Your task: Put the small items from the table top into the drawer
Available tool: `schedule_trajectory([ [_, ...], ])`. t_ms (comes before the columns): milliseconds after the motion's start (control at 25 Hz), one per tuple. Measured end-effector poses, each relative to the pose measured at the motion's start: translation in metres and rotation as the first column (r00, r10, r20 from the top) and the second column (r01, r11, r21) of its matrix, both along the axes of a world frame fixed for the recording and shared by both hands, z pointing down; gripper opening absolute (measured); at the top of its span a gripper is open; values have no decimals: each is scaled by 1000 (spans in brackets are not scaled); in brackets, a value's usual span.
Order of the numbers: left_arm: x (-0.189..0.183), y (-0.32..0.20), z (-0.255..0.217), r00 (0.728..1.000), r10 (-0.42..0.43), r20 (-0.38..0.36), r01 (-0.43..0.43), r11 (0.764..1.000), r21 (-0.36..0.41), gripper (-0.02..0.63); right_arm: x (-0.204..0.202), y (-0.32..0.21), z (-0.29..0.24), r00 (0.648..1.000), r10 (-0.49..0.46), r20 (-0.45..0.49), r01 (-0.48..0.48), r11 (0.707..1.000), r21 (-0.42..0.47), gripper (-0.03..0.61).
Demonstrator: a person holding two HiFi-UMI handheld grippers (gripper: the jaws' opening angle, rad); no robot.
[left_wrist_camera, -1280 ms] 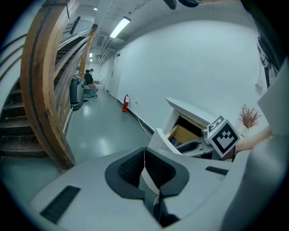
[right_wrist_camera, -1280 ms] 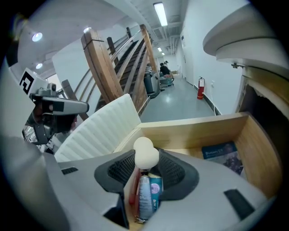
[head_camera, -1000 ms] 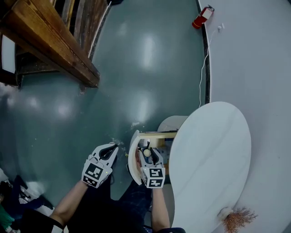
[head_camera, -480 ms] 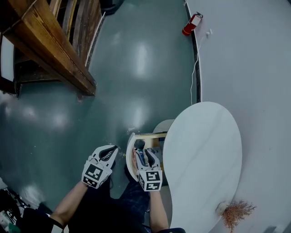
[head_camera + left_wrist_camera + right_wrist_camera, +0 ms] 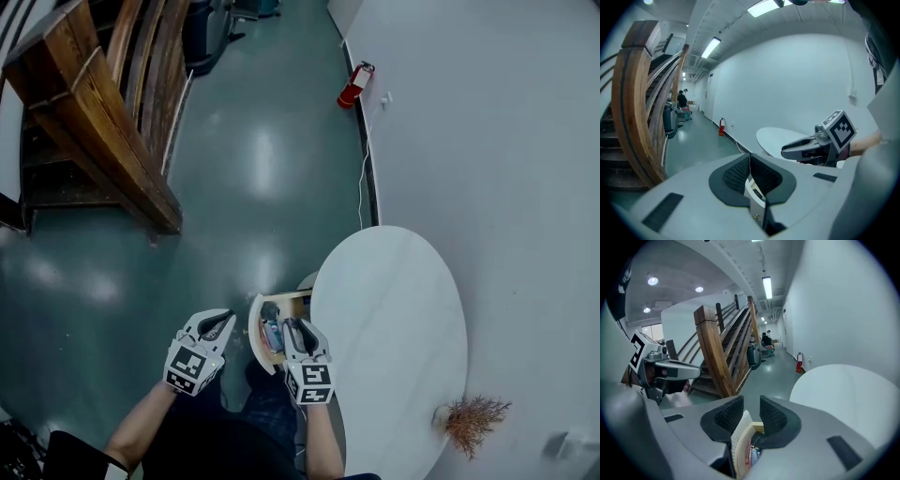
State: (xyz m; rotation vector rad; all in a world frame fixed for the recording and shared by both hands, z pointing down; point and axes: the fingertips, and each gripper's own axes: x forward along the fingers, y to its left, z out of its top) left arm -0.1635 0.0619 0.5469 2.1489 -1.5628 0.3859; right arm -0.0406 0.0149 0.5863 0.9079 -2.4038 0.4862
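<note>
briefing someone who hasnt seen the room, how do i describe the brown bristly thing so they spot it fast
Find the white oval table top against the pale wall, then go to its near right rim. There sits a rust-brown bristly tuft on a small pale round base, bristles poking past the edge. It is the only thing on that white top.

Open curved-front drawer point(image 5: 254, 330), small items point(image 5: 273, 336) inside, beside white oval table top point(image 5: 394, 319)
</note>
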Motion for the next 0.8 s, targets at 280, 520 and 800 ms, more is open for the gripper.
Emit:
schedule_trajectory([
  [280,1,-11,-61,999,29,22,-31,995,91,20,7,-3,-65,998,58,27,-60,994,94,85],
  [520,12,-12,-108,998,49,36,-54,987,150,20,20,12,-116,992,100,71,-109,985,136,64],
  [800,21,-6,-142,994,100,51,-109,973,203,20,19,17,-168,987,97,129,-125,965,230,42],
])
